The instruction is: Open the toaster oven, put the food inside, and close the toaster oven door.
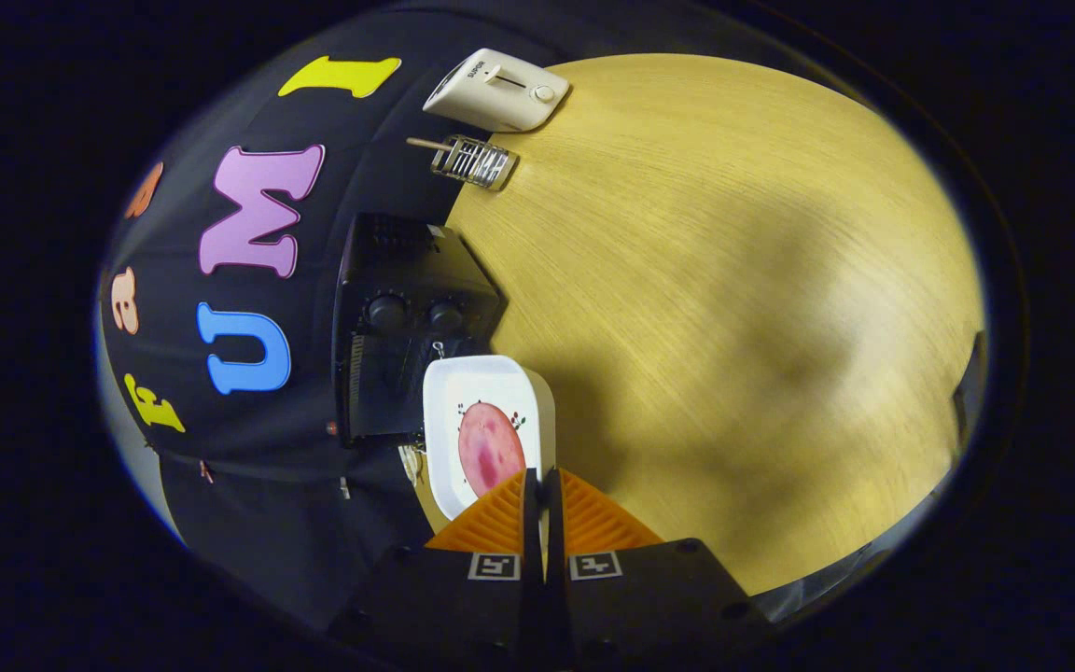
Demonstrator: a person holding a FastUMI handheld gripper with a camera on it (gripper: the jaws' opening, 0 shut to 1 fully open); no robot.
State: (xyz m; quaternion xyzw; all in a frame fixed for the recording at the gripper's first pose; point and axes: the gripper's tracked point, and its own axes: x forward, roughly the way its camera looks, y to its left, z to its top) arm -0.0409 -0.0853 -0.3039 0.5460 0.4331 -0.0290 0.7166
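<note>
My gripper (pixel 542 485) is shut on the near rim of a white square plate (pixel 463 383), which shows as a thin strip between the fingers. On the plate lies a round pink slice of meat (pixel 489 446), just ahead of the fingertips. The black toaster oven (pixel 407 280) stands right beyond the plate, against the booth wall, with two knobs (pixel 388 311) on its front. The plate's far edge hangs in front of the oven's dark glass front (pixel 386 392). Whether the oven door is open is hard to make out from this angle.
A wooden table (pixel 733 280) spreads wide to one side of the oven. Farther along the wall stand a white pop-up toaster (pixel 497 89) and a small wire rack (pixel 474 161) with a wooden handle.
</note>
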